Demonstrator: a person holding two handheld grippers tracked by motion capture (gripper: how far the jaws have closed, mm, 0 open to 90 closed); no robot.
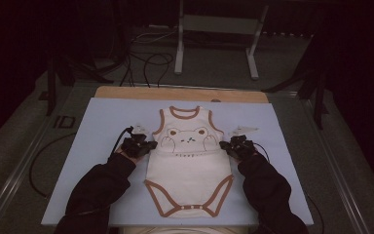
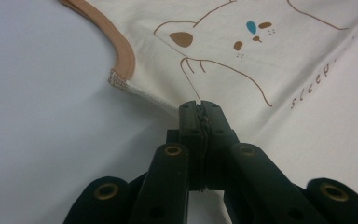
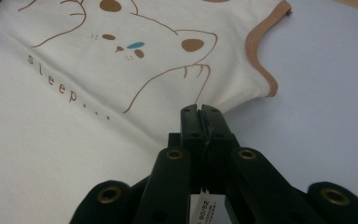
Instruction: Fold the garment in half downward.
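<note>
A: Where is the bodysuit (image 1: 189, 161)?

B: Flat on the pale blue mat (image 1: 97, 146), neck away from the person, snaps nearest.

A: And the tools?

B: The left gripper (image 1: 148, 145) has its jaws pressed together on the fabric's side edge just below the armhole; the right gripper (image 1: 225, 145) pinches the opposite edge (a small white label hangs between its jaws).

A: Around it?

B: Cables (image 1: 146, 63) and a white stand (image 1: 217, 29) beyond the table.

The bodysuit (image 1: 190, 161) is looking like soft matt cream cloth with ribbed brown trim; the mat (image 1: 102, 146) is showing smooth and matt, the grippers' jaws hard black plastic.
</note>
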